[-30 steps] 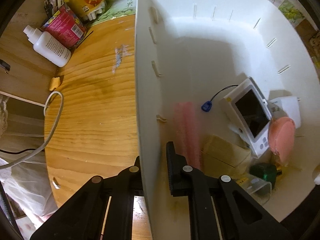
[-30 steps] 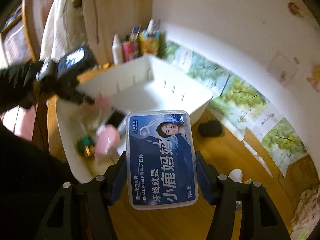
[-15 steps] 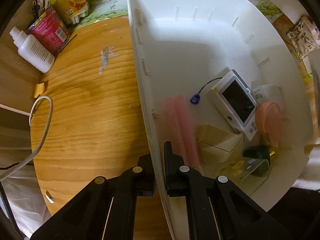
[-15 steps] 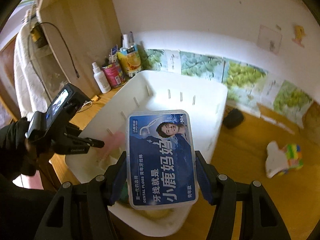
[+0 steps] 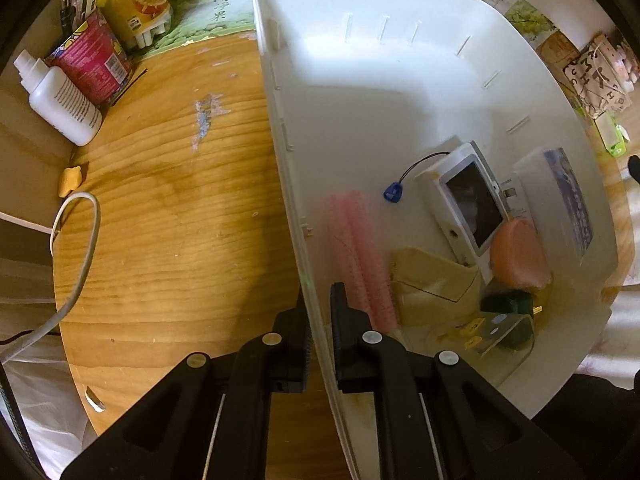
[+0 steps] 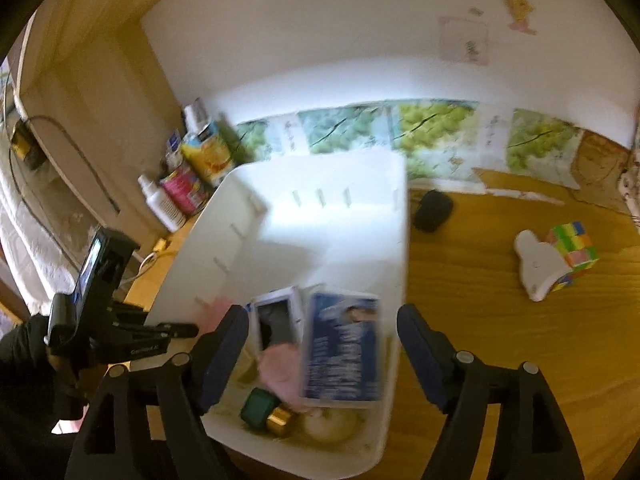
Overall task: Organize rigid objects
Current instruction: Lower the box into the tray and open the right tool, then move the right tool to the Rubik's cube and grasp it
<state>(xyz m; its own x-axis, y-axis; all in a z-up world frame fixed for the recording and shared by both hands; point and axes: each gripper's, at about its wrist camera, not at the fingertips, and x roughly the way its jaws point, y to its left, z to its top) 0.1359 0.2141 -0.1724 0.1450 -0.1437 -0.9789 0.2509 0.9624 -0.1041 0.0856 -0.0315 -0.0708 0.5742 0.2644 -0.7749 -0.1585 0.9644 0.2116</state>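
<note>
Floss box (image 6: 342, 350), blue-labelled, blurred, loose between opening jaws; left jaws clamping bin wall (image 5: 316, 300).

Floss box (image 6: 342, 350) in bin (image 6: 280, 454), right of handheld device (image 6: 276, 322).

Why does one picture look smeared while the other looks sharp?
Right wrist view: motion blur smears the blue-labelled plastic floss box dropping between the opening right gripper. Left wrist view: crisp, fisheye-bent, bright glare on the white plastic bin.
</note>
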